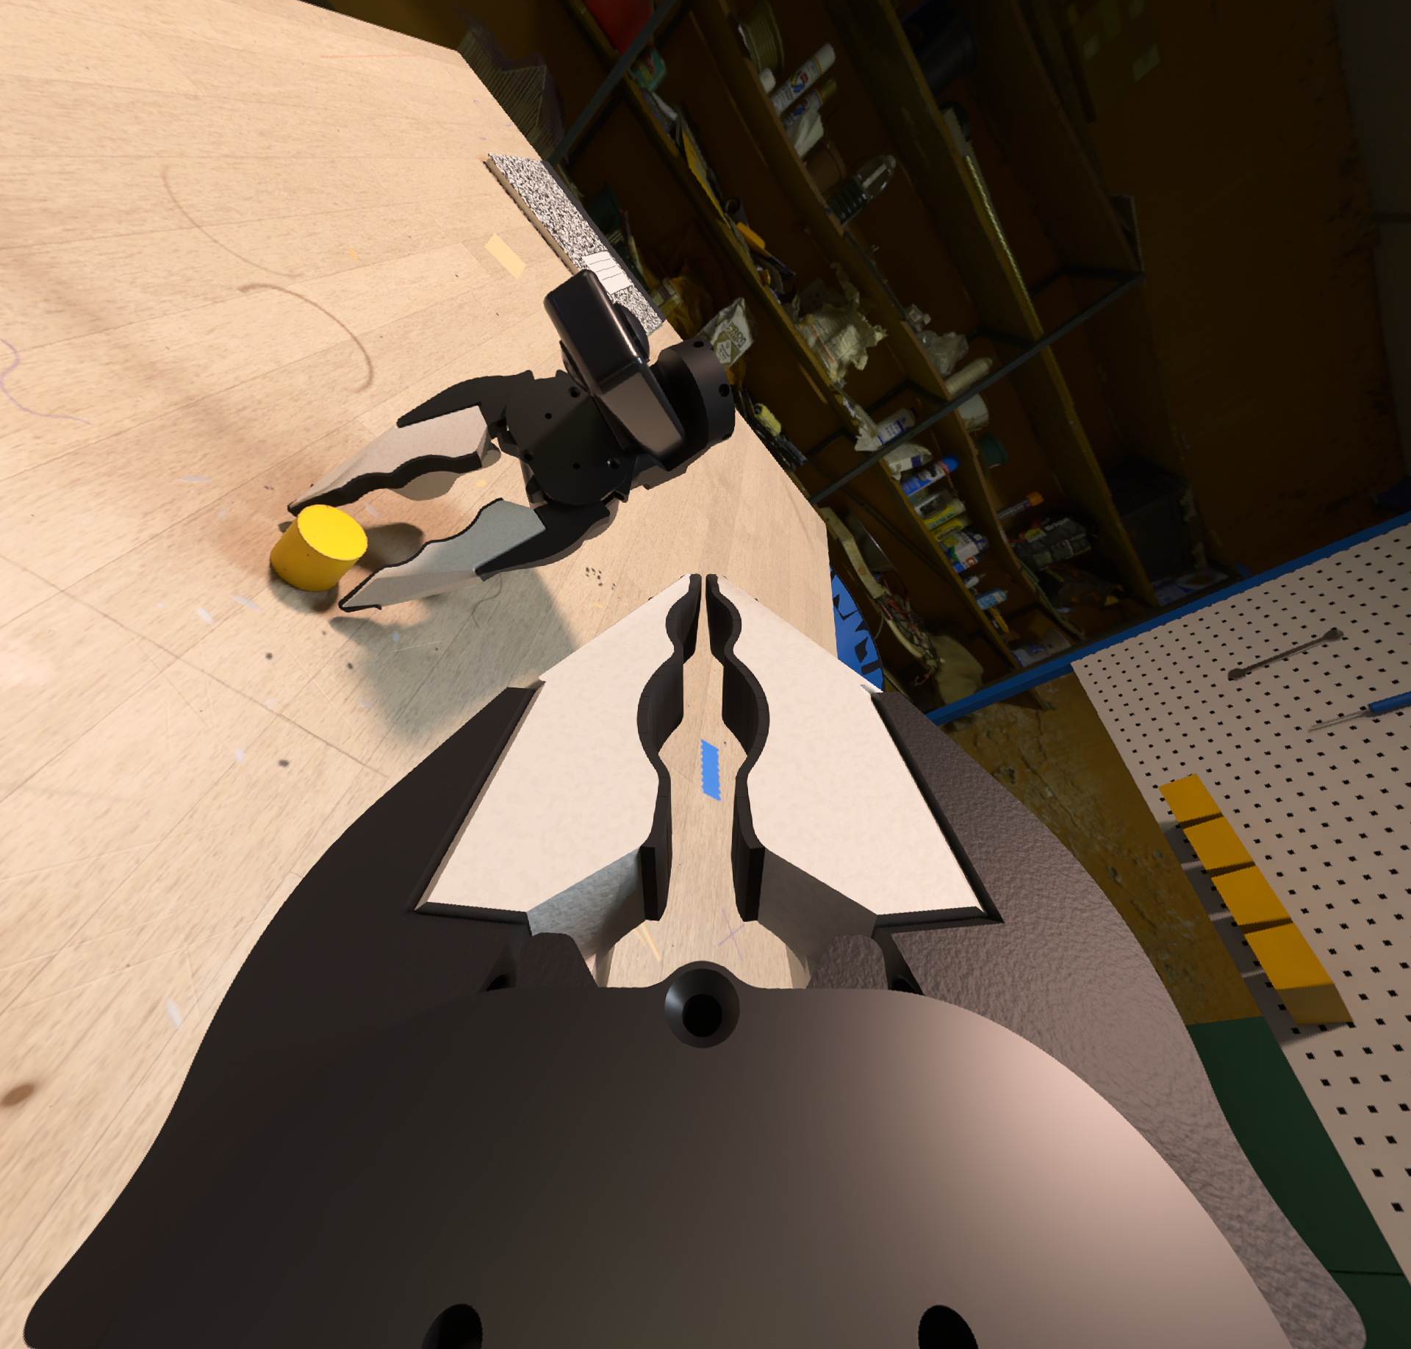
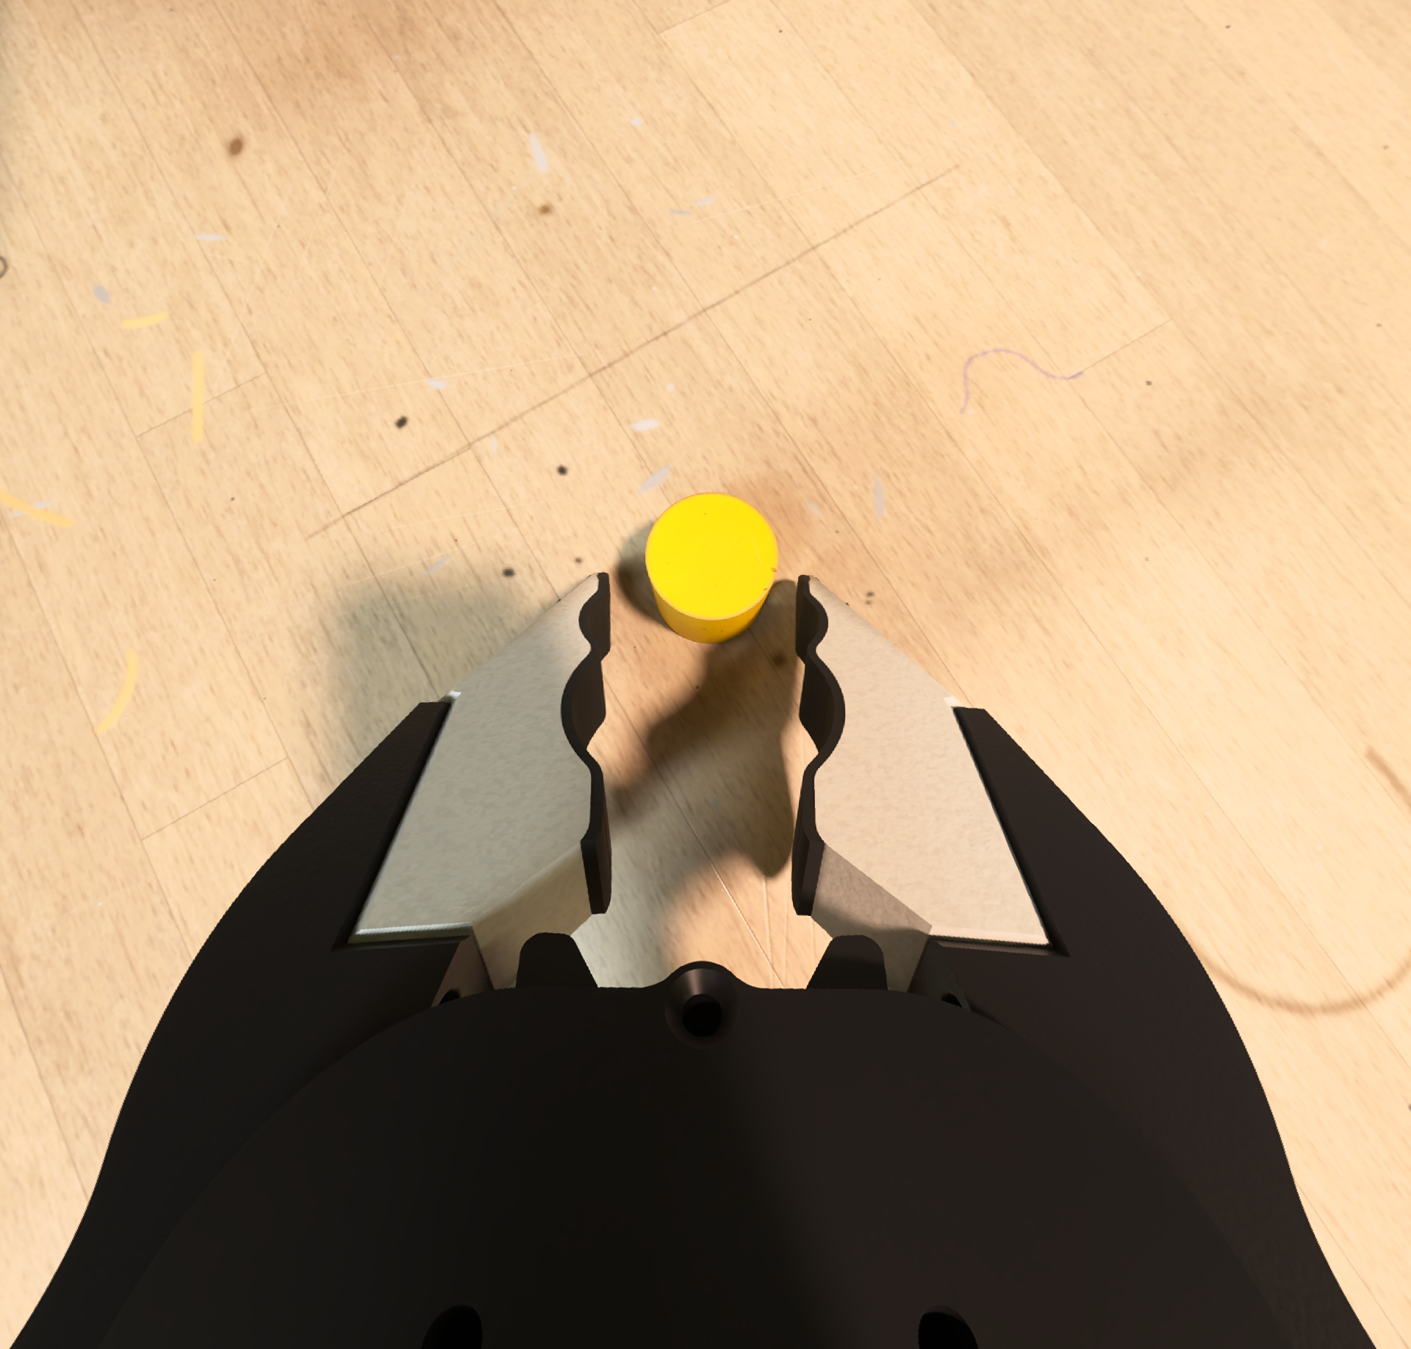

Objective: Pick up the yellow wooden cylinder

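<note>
Your right gripper [image 2: 702,587] — fingers spread — flanks the upright yellow cylinder [image 2: 710,564] at frame centre, not touching. Left gripper [image 1: 702,587] — fingers pressed together over the wooden table [image 1: 191,167].

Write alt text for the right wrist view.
An open right gripper points at a short yellow cylinder standing upright on a pale wooden table. The cylinder sits just beyond the fingers, centred on the gap between them, not yet gripped.

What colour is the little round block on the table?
Bright yellow. The cylinder shows best in the right wrist view, standing upright on the table.
</note>
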